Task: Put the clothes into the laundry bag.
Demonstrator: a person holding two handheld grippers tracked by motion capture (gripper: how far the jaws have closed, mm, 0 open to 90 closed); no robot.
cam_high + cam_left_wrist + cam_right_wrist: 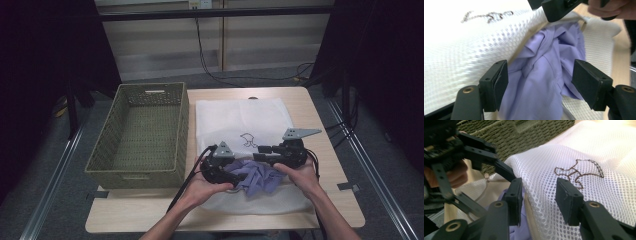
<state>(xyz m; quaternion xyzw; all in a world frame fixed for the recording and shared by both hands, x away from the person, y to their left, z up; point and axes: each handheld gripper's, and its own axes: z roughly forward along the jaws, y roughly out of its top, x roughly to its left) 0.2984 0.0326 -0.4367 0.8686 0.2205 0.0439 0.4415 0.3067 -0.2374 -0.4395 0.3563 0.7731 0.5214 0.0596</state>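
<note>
The work in hand looks like stuffing a lilac garment [257, 177] into a white mesh laundry bag [240, 120] that lies flat on the worktop [320, 130], right of a woven basket [140, 135]; the garment sits bunched at the bag's near edge, partly in the mouth, between the two grippers; to do this well, I judge one gripper should lift the upper mesh layer at the opening so the mouth gapes, while the other takes a deep pinch of cloth and pushes it far inside, rather than nudging loose folds; the left gripper [539, 85] has its jaws apart, astride the lilac cloth without pressing it, held low from the near left; the right gripper [539, 200] also stands open, jaws over the mesh edge, gripping nothing, hand level and pointing left across the bag.
</note>
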